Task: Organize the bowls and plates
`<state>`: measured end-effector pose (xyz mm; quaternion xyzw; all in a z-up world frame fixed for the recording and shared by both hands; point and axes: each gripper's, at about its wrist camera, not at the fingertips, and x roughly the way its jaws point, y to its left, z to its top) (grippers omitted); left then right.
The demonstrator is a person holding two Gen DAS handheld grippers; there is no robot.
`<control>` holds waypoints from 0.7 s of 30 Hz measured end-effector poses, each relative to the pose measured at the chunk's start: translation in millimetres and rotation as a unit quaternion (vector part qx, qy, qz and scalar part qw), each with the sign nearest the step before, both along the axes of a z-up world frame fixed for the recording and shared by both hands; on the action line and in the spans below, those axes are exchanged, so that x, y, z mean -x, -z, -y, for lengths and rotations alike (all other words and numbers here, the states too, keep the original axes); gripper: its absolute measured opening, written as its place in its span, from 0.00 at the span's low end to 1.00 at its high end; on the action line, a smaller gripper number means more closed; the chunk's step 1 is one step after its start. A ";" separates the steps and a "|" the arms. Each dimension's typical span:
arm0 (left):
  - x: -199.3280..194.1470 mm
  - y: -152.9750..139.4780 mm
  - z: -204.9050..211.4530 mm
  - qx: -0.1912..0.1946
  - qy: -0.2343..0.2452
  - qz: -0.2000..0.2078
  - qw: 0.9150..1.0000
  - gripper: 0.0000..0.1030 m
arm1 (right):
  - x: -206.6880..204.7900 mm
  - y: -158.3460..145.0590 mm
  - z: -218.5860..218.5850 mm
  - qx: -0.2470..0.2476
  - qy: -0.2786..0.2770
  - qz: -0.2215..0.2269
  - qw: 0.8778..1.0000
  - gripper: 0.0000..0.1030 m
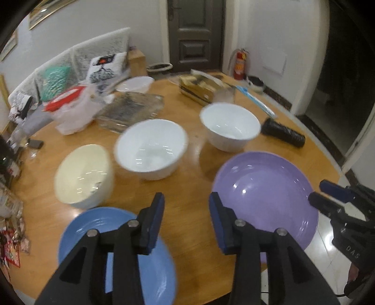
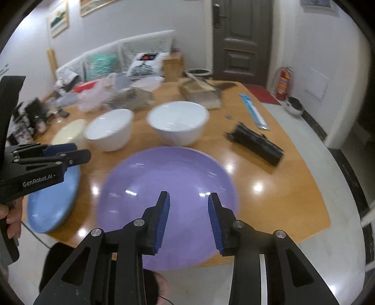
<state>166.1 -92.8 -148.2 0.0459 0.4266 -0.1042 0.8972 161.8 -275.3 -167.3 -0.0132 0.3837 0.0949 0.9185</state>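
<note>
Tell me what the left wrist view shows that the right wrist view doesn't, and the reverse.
Only the left wrist view shows the cream bowl nearly whole, with its inside in sight, and the blue plate lying under the left gripper.

Only the right wrist view shows framed pictures on the wall, a red mat by the door, and the purple plate directly beneath the right gripper.

Both show the two white bowls, both plates, the black roll, the fire extinguisher and both grippers open, holding nothing.
</note>
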 end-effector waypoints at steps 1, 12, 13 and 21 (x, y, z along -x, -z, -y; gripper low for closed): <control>4.3 -3.9 -12.2 0.005 -0.008 0.005 1.000 0.37 | 0.8 -2.0 -7.6 -0.005 -0.010 0.000 1.000 0.28; 41.9 8.1 -146.0 0.032 -0.116 0.010 0.993 0.37 | 4.2 9.6 -110.8 -0.043 -0.114 -0.052 0.991 0.28; 44.9 13.3 -158.3 0.037 -0.130 0.006 0.991 0.37 | 3.9 13.2 -118.1 -0.043 -0.119 -0.059 0.990 0.28; 60.2 47.5 -210.8 0.067 -0.182 -0.022 0.981 0.37 | -6.2 49.2 -158.2 -0.048 -0.142 -0.122 0.981 0.28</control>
